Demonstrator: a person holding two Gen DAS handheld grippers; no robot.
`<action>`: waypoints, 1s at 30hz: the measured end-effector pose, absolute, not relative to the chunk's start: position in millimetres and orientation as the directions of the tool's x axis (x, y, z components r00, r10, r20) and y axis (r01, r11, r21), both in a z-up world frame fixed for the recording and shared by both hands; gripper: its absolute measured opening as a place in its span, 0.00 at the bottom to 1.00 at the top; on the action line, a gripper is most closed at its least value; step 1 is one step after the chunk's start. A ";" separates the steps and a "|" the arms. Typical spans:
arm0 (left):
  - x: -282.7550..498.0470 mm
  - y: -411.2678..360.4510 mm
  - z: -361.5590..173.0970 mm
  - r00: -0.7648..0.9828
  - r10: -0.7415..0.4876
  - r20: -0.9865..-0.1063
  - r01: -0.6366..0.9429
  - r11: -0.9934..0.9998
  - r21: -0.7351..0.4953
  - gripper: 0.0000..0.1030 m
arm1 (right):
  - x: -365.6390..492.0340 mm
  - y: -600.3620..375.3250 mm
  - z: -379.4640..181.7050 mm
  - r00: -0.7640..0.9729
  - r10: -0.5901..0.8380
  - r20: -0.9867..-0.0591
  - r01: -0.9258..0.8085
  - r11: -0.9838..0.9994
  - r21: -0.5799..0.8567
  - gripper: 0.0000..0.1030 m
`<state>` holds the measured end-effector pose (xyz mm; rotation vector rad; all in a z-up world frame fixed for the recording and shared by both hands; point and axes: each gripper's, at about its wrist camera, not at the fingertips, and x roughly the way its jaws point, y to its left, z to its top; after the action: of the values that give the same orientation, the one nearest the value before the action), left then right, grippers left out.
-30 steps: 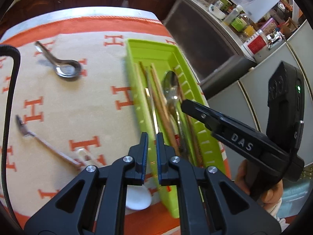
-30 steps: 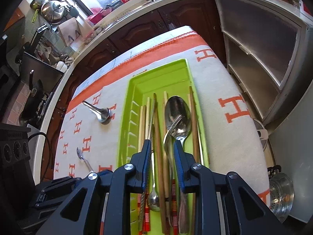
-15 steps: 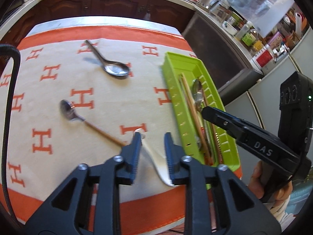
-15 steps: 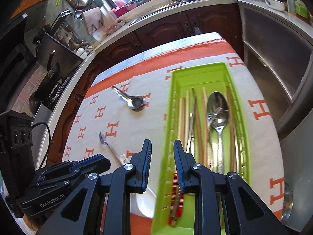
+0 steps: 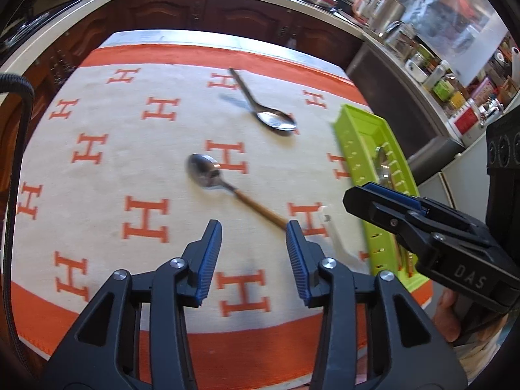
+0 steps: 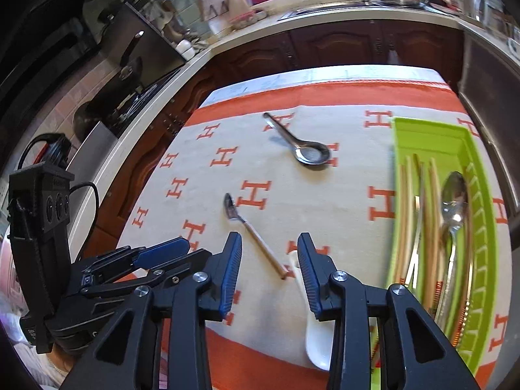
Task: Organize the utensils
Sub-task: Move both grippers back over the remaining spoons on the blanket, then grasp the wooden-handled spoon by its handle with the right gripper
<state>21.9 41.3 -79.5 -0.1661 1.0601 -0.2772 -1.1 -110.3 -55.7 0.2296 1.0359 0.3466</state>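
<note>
A wood-handled spoon [image 5: 227, 185] lies on the cloth just ahead of my open, empty left gripper [image 5: 253, 227]; it also shows in the right wrist view [image 6: 250, 227]. A steel soup spoon [image 5: 266, 110] lies farther back, also in the right wrist view [image 6: 302, 146]. A white ceramic spoon [image 6: 317, 341] lies by the near edge, partly under my open, empty right gripper [image 6: 269, 243]. The green tray [image 6: 429, 133] at the right holds chopsticks [image 6: 406, 214] and spoons [image 6: 455, 195]; it also shows in the left wrist view [image 5: 360, 126].
The table wears a beige cloth [image 5: 130, 149] with orange H marks and an orange border. Wooden cabinets and a counter [image 5: 227, 3] stand behind. A steel cabinet [image 5: 390, 97] is at the right. The right gripper's body shows in the left wrist view [image 5: 422, 227].
Both grippers have opened wide and swung left, away from the tray toward the loose spoons on the cloth. The utensils have not moved.
</note>
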 end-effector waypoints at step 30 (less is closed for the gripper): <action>58.2 120.9 -139.6 0.434 -0.325 -0.840 -0.014 0.930 -0.366 0.37 | 93.8 -4.0 -145.7 0.307 0.362 -0.880 -0.315 0.911 0.264 0.35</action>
<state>58.2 120.9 -139.6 -0.3425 1.1106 -0.1983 93.8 -4.0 -145.7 0.0448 1.1766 0.4479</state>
